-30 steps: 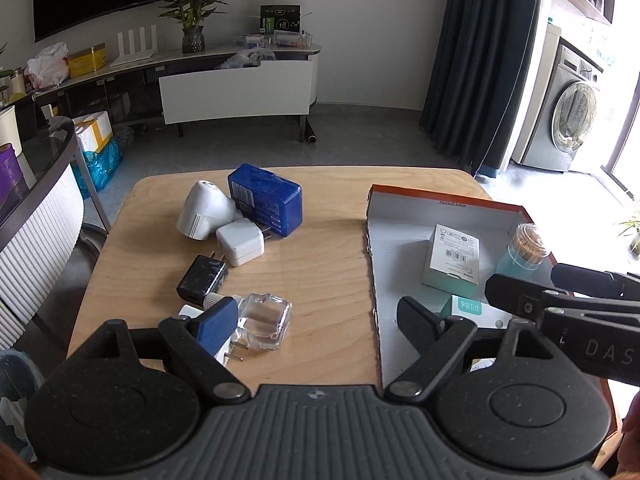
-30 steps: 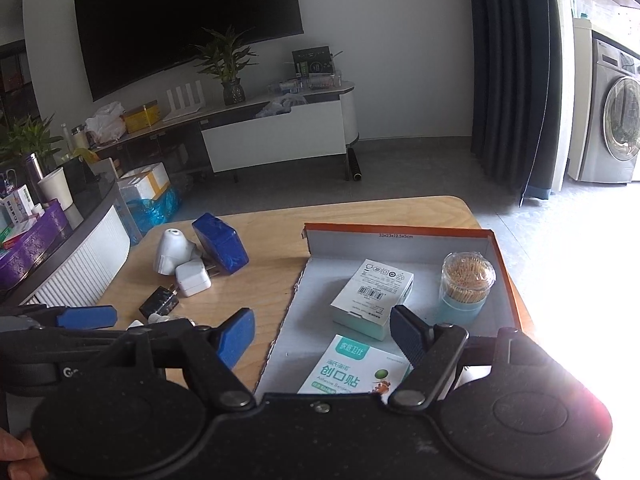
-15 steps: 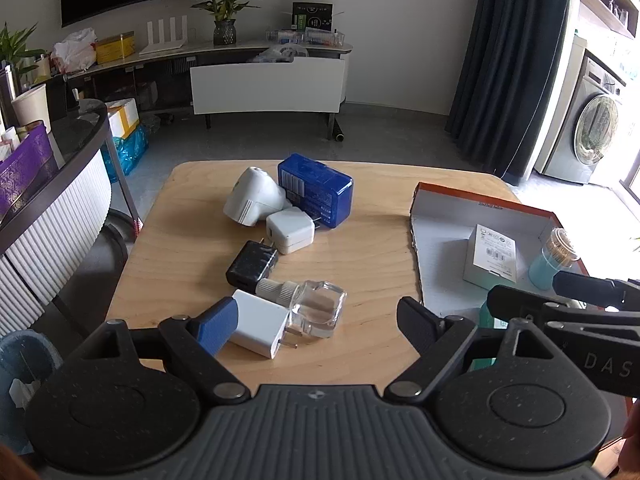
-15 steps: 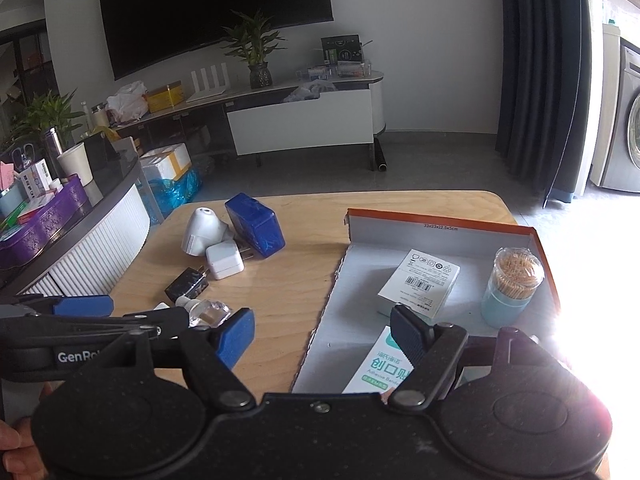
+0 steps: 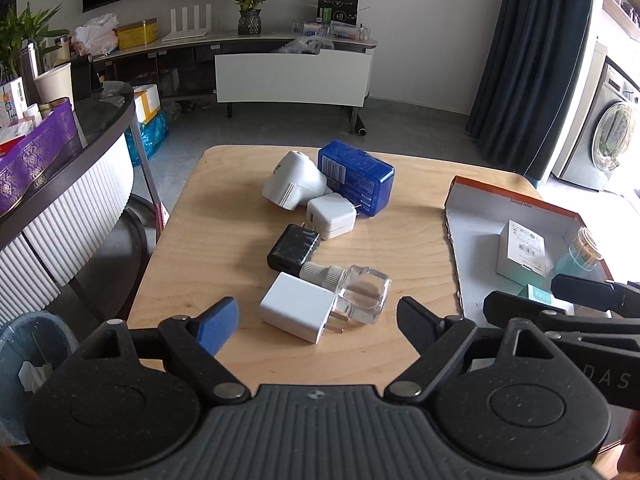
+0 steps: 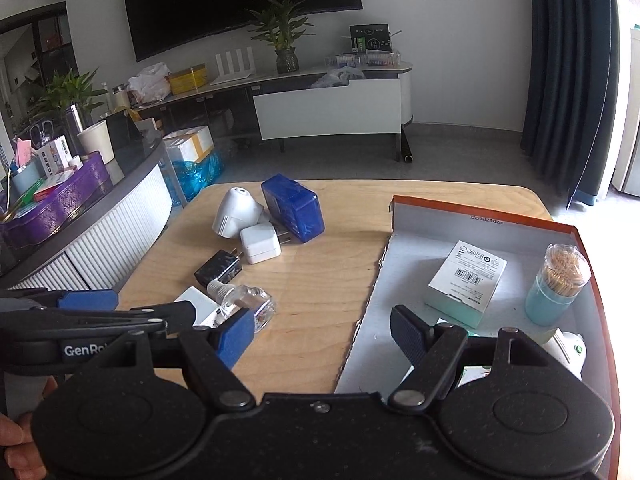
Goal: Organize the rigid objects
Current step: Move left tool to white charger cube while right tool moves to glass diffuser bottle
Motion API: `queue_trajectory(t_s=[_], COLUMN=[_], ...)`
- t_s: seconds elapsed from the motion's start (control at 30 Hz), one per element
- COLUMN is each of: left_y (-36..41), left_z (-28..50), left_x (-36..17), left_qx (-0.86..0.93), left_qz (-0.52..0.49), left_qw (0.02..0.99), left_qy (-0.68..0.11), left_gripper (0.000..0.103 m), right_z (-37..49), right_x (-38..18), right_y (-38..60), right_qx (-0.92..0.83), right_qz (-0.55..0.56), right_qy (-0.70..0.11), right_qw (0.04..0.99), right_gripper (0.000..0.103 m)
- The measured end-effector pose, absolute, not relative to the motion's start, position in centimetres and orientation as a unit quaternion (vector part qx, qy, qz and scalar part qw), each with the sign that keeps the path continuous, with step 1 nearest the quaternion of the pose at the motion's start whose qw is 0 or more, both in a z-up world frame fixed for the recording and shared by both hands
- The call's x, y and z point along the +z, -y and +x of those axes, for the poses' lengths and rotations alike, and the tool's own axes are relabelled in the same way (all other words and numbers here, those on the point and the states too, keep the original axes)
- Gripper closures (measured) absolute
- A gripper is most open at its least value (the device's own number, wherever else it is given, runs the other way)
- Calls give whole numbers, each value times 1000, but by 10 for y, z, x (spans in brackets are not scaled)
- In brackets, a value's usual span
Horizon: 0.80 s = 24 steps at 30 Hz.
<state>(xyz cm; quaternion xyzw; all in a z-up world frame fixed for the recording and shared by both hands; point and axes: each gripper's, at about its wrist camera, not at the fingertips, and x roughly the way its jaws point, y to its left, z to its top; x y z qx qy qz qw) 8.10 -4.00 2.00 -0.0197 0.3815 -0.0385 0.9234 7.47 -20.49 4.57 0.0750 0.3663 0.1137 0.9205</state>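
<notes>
Hovering wide open and empty, the left gripper (image 5: 316,322) and right gripper (image 6: 322,334) are risking nudging the clear glass bottle (image 5: 360,290) lying against the white charger (image 5: 296,312), sending it rolling.

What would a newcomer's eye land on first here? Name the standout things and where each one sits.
First, the huddle of small things on the wooden table: a blue box at the far end, a black charger in the middle, a clear glass bottle lying on its side nearest. To the right, the orange-rimmed cardboard tray holds a white carton and a toothpick jar. Both the left hand-held gripper and the right hand-held gripper hang open, empty.
</notes>
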Motion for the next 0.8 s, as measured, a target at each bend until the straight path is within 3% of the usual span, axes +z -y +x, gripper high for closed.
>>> queue_trajectory(t_s=[0.8], left_y=[7], left_z=[88], left_x=[-17], left_qx=[-20], left_qz=[-31], left_qw=[914], left_qy=[-404], left_gripper=[14], right_z=[76], right_x=[31], right_y=[185], right_qx=[137], right_qz=[73], right_qy=[-385], right_qw=[910], right_gripper=[14])
